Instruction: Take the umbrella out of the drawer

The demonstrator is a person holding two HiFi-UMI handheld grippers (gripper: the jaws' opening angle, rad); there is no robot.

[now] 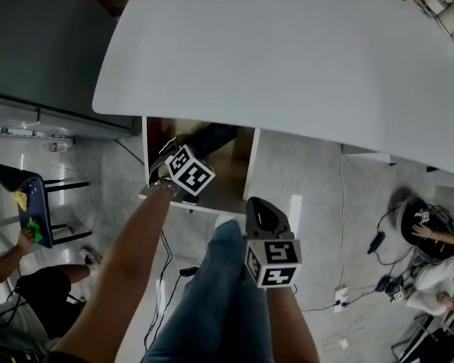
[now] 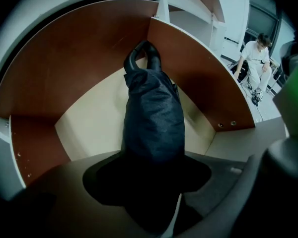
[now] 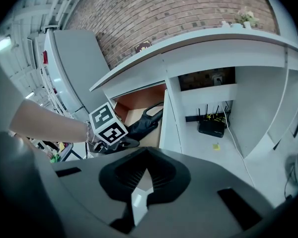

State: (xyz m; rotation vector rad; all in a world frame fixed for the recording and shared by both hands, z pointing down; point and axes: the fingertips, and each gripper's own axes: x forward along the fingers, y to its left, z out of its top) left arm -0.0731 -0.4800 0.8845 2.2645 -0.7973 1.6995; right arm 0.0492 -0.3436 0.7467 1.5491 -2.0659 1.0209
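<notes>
The drawer [image 1: 247,165] stands pulled out under the white desk; its brown walls [image 2: 64,68] and pale floor fill the left gripper view. A dark folded umbrella [image 2: 154,118] lies in it, its looped strap toward the back corner. It also shows as a dark shape in the head view [image 1: 213,138] and the right gripper view [image 3: 148,122]. My left gripper [image 1: 174,157] reaches steeply down into the drawer, its jaws [image 2: 154,182] closed around the umbrella's near end. My right gripper [image 1: 266,212] hangs outside the drawer front, jaws together [image 3: 139,182] with nothing in them.
The white desk top [image 1: 287,51] overhangs the drawer's back. A grey cabinet [image 1: 38,44] stands at left, a chair [image 1: 32,210] below it. My jeans leg [image 1: 219,293] is under the grippers. Seated people and floor cables [image 1: 378,278] are at right. A router [image 3: 211,128] sits in the desk's open bay.
</notes>
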